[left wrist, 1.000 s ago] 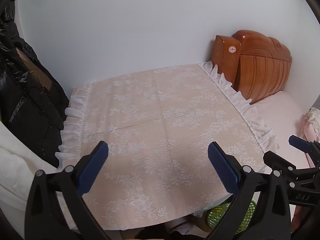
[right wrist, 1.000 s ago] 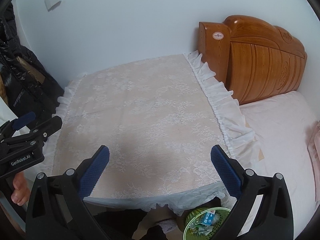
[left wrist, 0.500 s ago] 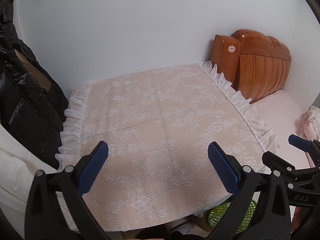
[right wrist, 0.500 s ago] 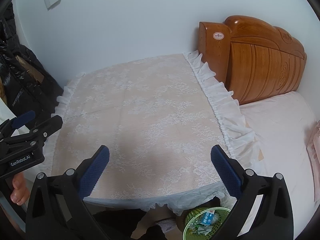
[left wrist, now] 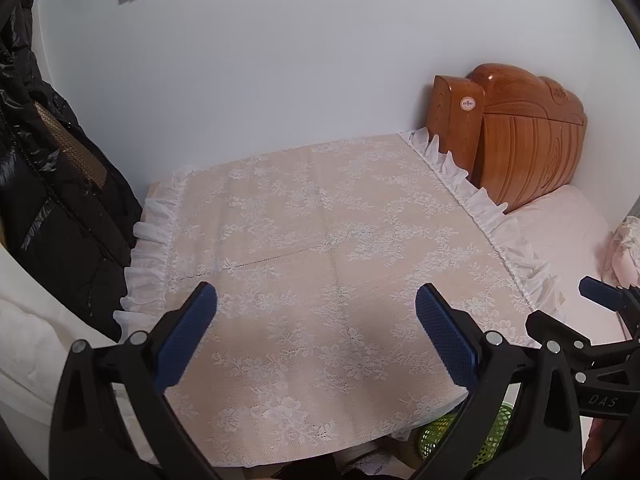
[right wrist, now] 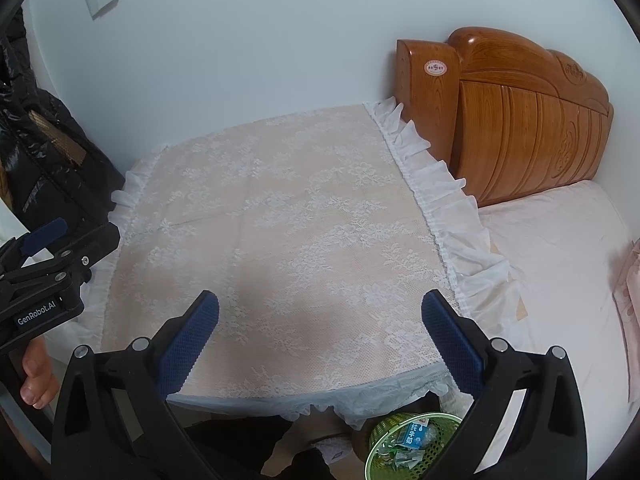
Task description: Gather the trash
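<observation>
A green mesh wastebasket stands on the floor below the table's near right corner, with a blue-white carton and several crumpled wrappers inside. In the left wrist view only part of the wastebasket shows under the cloth's edge. My left gripper hangs open over the near part of the lace-covered table, nothing between its blue pads. My right gripper is open too, above the table near its front edge. No loose trash shows on the cloth.
A wooden headboard and a pink bed lie to the right. A black puffy jacket hangs at the left. The left gripper's body and a hand show at the left of the right wrist view.
Both grippers have stayed open and nearly still. The left wrist view has shifted very slightly; the headboard sits a little further right in it.
</observation>
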Demonstrator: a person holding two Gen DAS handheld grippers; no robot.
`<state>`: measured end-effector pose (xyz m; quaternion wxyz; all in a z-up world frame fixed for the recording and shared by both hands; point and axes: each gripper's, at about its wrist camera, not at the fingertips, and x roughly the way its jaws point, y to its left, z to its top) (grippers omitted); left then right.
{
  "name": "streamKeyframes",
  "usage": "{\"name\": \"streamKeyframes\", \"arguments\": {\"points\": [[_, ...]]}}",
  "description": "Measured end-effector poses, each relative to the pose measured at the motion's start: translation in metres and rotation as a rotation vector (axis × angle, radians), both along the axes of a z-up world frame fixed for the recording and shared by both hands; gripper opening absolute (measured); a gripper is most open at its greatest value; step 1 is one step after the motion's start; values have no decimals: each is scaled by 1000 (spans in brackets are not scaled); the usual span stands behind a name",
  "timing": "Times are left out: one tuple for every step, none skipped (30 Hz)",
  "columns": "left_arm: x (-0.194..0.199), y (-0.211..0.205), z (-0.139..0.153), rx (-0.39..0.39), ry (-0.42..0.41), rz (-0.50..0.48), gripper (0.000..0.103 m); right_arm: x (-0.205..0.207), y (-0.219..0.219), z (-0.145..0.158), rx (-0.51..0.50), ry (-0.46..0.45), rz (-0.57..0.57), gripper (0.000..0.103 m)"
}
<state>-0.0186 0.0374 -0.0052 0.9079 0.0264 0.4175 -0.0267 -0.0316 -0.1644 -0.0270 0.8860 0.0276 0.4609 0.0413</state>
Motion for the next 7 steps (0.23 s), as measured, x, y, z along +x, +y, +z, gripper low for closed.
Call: {"name": "streamKeyframes", "arguments": {"points": [[0,-1,0,1,3,-3,95,0,0,0,0,0,1,101],[1,-2,0,1,6,-5,95,0,0,-1,1,1,2,101],[1,-3,-1,2,8,-6,95,0,-1,-1,1,1,3,101],[1,-3,-1,4,10,-6,95,1,-1,-1,1,2,3,101],[2,-4,-1,5,11,-8,95,0,-1,-1,2,2,4,101],[2,-4,-1,5,11,-9,95,0,-2,-2,3,2,5,101],[2,-5,-1,6,12,-10,95,0,-1,-2,2,2,4,101]]}}
